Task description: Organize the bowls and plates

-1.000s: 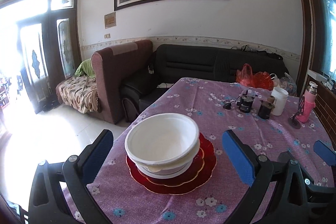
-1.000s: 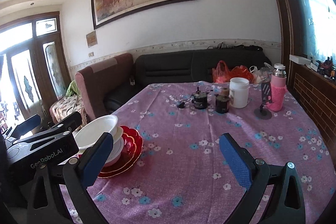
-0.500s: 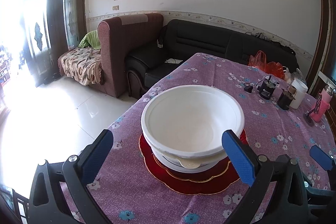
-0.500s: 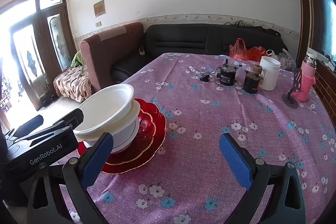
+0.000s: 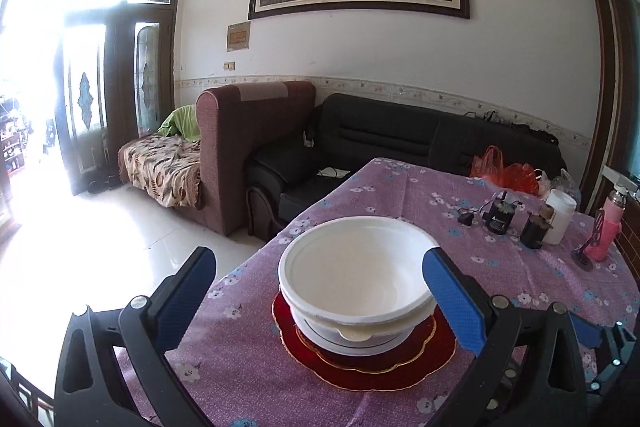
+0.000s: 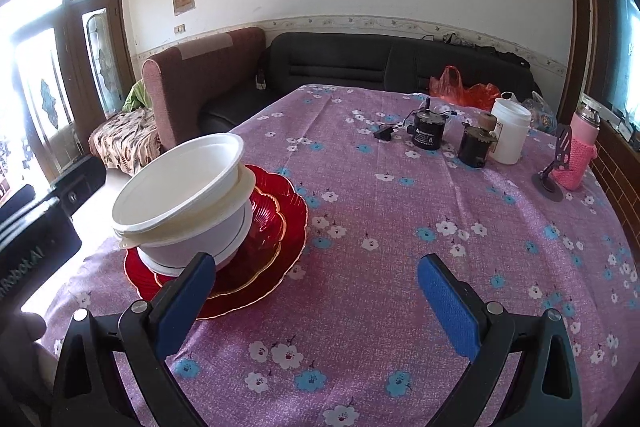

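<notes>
A stack of white bowls [image 5: 354,275] sits on red scalloped plates [image 5: 404,363] on the purple flowered tablecloth. The top bowl leans a little to one side. My left gripper [image 5: 320,291] is open, its blue pads level with the stack, one on each side, not touching it. The same stack of bowls [image 6: 180,203] and plates [image 6: 276,239] shows at the left of the right wrist view. My right gripper [image 6: 316,299] is open and empty over bare cloth to the right of the plates; its left fingertip [image 6: 188,291] overlaps the plate rim in view.
At the table's far right stand two small dark motors [image 6: 428,135], a white jar [image 6: 510,135], a pink flask [image 6: 582,151] and a phone stand [image 6: 554,171]. Red plastic bags [image 6: 464,91] lie at the far edge. Sofas stand beyond the table.
My left gripper has tilted up and sits lower, so the bowls are seen more from the side. My right gripper has moved closer to the stack.
</notes>
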### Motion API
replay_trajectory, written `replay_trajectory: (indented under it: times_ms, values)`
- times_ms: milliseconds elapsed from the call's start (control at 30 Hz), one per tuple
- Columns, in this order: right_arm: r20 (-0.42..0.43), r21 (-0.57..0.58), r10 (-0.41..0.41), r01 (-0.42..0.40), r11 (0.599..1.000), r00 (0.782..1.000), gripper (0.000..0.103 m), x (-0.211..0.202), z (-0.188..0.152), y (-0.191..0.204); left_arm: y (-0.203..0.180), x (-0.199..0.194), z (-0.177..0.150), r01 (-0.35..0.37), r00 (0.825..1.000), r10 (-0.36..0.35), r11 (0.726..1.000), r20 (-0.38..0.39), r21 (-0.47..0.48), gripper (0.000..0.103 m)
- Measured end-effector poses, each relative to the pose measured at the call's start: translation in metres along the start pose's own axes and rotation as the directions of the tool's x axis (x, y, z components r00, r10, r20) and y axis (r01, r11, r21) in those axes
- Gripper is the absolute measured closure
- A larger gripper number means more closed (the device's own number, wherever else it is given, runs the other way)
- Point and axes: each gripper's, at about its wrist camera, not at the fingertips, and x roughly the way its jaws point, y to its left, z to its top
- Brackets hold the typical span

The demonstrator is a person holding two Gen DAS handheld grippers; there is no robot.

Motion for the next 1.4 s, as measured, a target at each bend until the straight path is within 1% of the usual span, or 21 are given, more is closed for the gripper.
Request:
replay_trajectory:
  times_ms: [133, 200, 300, 367, 467, 733, 833, 1067, 1400]
  values:
    - [0.001, -0.012, 0.019, -0.019, 1.0, 1.0, 0.0, -0.001, -0.002, 0.003, -0.005, -0.005, 0.005, 0.026, 1.0, -0.026, 0.999, 0.013, 0.022, 0.0]
    - [0.001, -0.011, 0.024, -0.023, 1.0, 1.0, 0.0, 0.0, -0.004, 0.003, -0.004, -0.005, 0.006, 0.048, 0.999, -0.048, 0.999, 0.001, 0.013, 0.0]
    - [-0.003, -0.004, 0.032, -0.032, 0.999, 0.999, 0.0, 0.0, -0.005, 0.002, -0.005, -0.001, 0.005, 0.049, 0.999, -0.049, 0.999, -0.024, 0.007, 0.0]
    - [-0.004, -0.003, 0.033, -0.033, 0.999, 0.999, 0.0, -0.001, -0.006, 0.001, -0.008, 0.002, 0.003, 0.044, 0.998, -0.043, 0.999, -0.048, 0.023, 0.0]
    - [-0.002, -0.001, 0.034, -0.034, 0.999, 0.999, 0.0, -0.001, -0.007, 0.0, -0.013, 0.008, -0.001, 0.056, 0.994, -0.053, 0.998, -0.091, 0.033, 0.0]
    - [-0.026, -0.014, 0.041, -0.042, 0.999, 0.999, 0.0, 0.001, -0.013, 0.002, -0.019, 0.02, -0.011, 0.041, 0.986, -0.03, 0.997, -0.161, 0.065, 0.0]
    - [-0.034, -0.019, 0.044, -0.044, 0.999, 0.998, 0.0, 0.003, -0.015, 0.004, -0.019, 0.023, -0.014, 0.048, 0.982, -0.036, 0.997, -0.183, 0.063, 0.0]
    - [-0.042, -0.022, 0.044, -0.045, 0.999, 0.998, 0.0, 0.004, -0.017, 0.005, -0.016, 0.024, -0.015, 0.045, 0.981, -0.033, 0.997, -0.19, 0.06, 0.0]
    - [-0.061, -0.038, 0.05, -0.052, 0.998, 0.997, 0.0, 0.008, -0.021, 0.012, -0.016, 0.032, -0.023, 0.044, 0.974, -0.03, 0.997, -0.223, 0.058, 0.0]
